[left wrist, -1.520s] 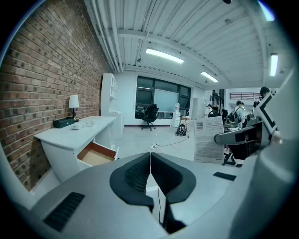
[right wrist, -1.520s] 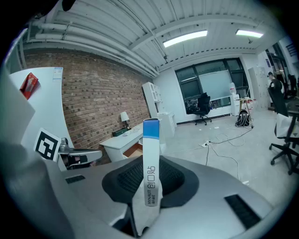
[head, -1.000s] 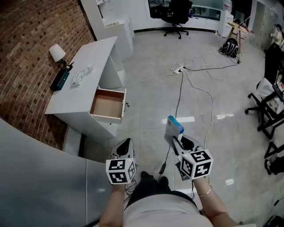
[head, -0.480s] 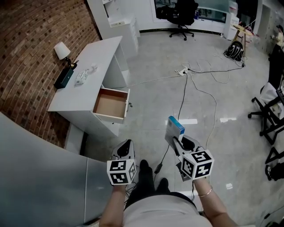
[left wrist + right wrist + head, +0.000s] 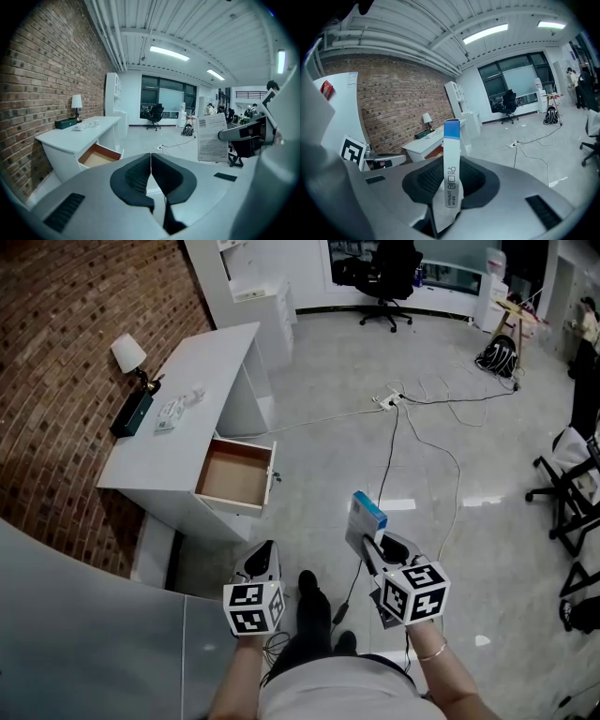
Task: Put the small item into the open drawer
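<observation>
A flat white box with a blue end (image 5: pixel 367 519) (image 5: pixel 451 164) stands upright between the pads of my right gripper (image 5: pixel 373 551) (image 5: pixel 451 180), which is shut on it. My left gripper (image 5: pixel 262 564) (image 5: pixel 151 174) is shut with nothing in it. Both are held low above the floor, in front of the person. The white desk (image 5: pixel 202 371) stands ahead to the left against the brick wall, and its drawer (image 5: pixel 234 475) (image 5: pixel 96 157) is pulled open with a bare brown bottom.
A lamp (image 5: pixel 127 354), a dark box (image 5: pixel 129 414) and small white items (image 5: pixel 173 409) lie on the desk. Cables and a power strip (image 5: pixel 386 400) trail over the grey floor. An office chair (image 5: pixel 386 277) stands far back; chair bases (image 5: pixel 572 512) are at right.
The view has shifted toward the desk: desk and drawer sit slightly lower and nearer in the head view. Both grippers keep their places in the picture, the box still held.
</observation>
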Demonstrator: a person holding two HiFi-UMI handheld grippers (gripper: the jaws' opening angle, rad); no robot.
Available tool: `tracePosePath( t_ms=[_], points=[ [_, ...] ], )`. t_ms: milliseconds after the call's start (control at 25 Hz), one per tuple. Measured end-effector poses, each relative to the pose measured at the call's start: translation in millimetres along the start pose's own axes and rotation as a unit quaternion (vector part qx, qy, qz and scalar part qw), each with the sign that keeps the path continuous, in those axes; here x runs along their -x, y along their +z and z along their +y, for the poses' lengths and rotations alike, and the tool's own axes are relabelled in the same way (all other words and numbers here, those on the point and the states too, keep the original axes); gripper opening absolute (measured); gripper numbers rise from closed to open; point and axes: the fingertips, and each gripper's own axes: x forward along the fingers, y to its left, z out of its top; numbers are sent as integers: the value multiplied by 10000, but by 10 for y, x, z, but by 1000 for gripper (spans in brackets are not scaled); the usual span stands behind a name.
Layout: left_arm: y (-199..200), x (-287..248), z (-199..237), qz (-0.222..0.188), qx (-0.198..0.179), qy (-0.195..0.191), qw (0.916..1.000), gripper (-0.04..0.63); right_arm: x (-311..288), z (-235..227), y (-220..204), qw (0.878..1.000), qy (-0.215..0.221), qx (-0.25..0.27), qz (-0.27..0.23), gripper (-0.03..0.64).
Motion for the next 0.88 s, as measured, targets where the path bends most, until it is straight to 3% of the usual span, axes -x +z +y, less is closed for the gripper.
tracePosePath(
  t_ms=[320,880],
  points=[
    [269,-873,675,38,184,38,9998,23,-1064,-47,422,9999,149,48,42,94],
    [814,-2245,2316,177,534,220,9982,23,-3344,179,1135,9982,419,120,412,94]
  ],
)
